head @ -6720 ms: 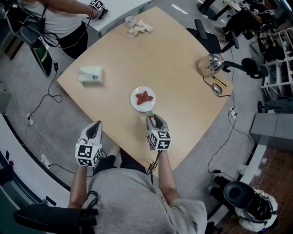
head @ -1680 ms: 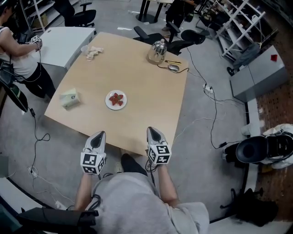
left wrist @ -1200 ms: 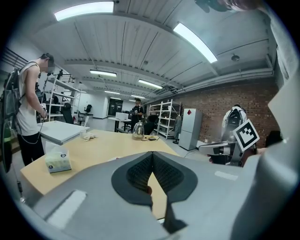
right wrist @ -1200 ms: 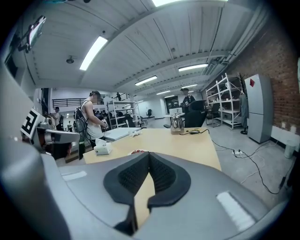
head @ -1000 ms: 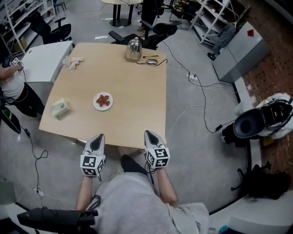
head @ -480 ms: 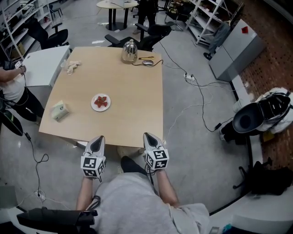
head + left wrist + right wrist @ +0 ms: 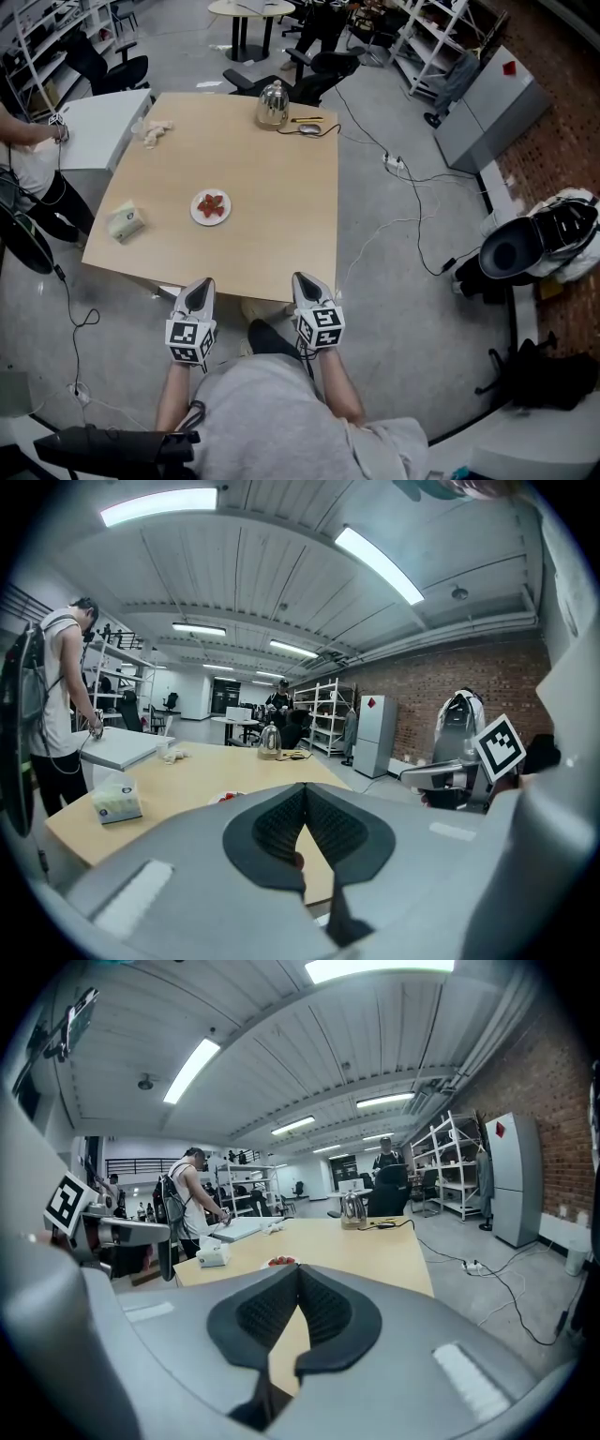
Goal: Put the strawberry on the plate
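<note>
A red strawberry (image 7: 211, 204) lies on a small white plate (image 7: 197, 215) on the wooden table (image 7: 272, 206). In the right gripper view the strawberry (image 7: 279, 1261) shows far off on the plate, just above the jaws. My left gripper (image 7: 198, 286) and right gripper (image 7: 304, 281) hover side by side at the table's near edge, well back from the plate. Both are shut with nothing between their jaws. The left gripper (image 7: 302, 789) and right gripper (image 7: 298, 1269) each show tips meeting.
A tissue box (image 7: 126, 222) sits left of the plate. At the far side stand a metal kettle (image 7: 272, 103), a mouse (image 7: 308, 128) and crumpled paper (image 7: 150, 130). A person (image 7: 23, 150) stands at a white side table. Cables (image 7: 403, 178) trail over the floor to the right.
The head view has pulled back from the table and swung round; the plate now lies farther away. Both grippers stay shut at the near edge, side by side.
</note>
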Action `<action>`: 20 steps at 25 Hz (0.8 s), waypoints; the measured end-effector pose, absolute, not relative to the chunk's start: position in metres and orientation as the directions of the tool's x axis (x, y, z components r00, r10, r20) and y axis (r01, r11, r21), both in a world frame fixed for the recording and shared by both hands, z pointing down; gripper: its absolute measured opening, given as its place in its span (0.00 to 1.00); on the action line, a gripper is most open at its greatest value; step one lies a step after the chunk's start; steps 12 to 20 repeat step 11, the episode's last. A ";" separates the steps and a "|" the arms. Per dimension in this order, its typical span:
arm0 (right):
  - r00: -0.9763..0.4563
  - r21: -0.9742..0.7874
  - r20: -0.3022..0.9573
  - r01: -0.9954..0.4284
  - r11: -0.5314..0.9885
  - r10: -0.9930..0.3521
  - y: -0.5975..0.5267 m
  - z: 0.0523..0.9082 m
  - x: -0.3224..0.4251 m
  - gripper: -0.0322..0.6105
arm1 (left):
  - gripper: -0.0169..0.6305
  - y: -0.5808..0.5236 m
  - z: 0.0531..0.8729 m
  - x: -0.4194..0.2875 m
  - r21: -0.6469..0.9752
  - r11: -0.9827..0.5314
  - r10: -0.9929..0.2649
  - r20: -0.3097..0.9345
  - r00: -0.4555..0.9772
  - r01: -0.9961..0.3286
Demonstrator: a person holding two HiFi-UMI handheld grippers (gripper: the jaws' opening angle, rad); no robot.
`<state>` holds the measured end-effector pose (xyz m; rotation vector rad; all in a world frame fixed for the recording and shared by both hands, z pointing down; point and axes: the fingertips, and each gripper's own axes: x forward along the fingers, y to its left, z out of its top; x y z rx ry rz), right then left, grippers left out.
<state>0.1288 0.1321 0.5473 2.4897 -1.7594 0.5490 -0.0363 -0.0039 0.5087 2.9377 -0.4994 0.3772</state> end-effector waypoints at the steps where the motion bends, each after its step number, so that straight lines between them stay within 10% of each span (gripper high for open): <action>1: 0.291 -0.167 0.310 -0.920 -0.354 -0.905 0.133 0.547 0.129 0.06 | 0.06 -0.003 0.508 -0.036 0.092 -0.935 -0.308 0.267 0.913 -0.342; 20: 0.287 -0.174 0.318 -0.919 -0.354 -0.903 0.136 0.552 0.129 0.06 | 0.06 0.001 0.510 -0.039 0.090 -0.933 -0.315 0.271 0.909 -0.350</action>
